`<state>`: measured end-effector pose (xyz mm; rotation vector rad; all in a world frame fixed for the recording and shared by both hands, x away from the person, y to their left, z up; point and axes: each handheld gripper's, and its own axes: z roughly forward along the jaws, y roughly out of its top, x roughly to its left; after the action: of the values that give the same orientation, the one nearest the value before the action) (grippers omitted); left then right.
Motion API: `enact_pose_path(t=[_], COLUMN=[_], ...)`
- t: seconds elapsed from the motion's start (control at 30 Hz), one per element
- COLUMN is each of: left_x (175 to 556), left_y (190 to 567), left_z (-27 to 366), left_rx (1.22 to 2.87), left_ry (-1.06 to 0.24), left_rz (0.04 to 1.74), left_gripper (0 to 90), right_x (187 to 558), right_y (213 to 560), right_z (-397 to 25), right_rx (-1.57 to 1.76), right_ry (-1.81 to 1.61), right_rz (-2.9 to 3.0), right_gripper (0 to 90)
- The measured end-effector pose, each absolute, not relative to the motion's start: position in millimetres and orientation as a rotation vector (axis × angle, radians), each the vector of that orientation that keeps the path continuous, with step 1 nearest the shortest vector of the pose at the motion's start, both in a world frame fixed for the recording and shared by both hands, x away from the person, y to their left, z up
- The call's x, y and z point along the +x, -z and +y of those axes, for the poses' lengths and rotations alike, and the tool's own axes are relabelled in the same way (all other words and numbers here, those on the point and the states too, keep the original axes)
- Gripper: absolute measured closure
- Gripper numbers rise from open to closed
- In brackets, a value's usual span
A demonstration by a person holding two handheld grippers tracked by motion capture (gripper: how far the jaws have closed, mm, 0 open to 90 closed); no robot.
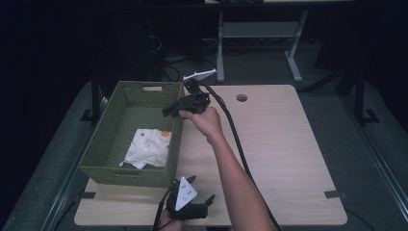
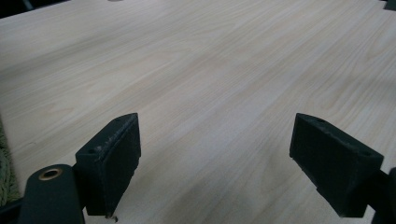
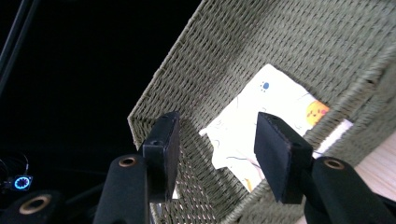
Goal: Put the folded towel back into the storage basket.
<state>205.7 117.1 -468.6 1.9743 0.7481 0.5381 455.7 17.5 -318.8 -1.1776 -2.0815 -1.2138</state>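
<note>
While the right gripper [image 1: 169, 110] hangs above the right rim of the green woven basket [image 1: 103, 139], its jaws stand apart with nothing between them; the right gripper view [image 3: 215, 154] looks down past them into the basket. Folded patterned cloth [image 1: 146, 147], white with orange and blue prints, lies flat on the basket floor toward the near right corner, not touched by either gripper; in the right gripper view the cloth [image 3: 261, 112] sits below and beyond the jaw tips. Basket sits on the left part of the light wooden table [image 1: 284, 144], near edge close to the table's front. Right hand [image 1: 204, 120] holds the gripper from behind, forearm reaching in from the bottom, black cable [image 1: 233, 130] trailing back over the table. Left gripper [image 1: 202, 204] rests low at the table's near edge, just in front of the basket, grey three-cornered plate [image 1: 185, 192] on top. Left gripper view [image 2: 215, 158]: jaws wide apart, empty, bare tabletop [image 2: 210, 70] ahead.
</note>
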Motion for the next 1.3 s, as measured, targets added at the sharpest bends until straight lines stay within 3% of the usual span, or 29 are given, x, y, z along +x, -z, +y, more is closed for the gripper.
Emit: enact_pose_path(t=[1.3], left_x=[205.5], left_y=[468.9], left_z=[115.9], left_rx=[1.986], left_ry=[-0.549], left_rz=[0.743], left_gripper=[16.7], right_x=[441.5], right_y=[315.8], right_z=[-72.4], right_rx=[-1.322], right_ry=[1.255], right_rz=[-2.077], right_gripper=[45.0])
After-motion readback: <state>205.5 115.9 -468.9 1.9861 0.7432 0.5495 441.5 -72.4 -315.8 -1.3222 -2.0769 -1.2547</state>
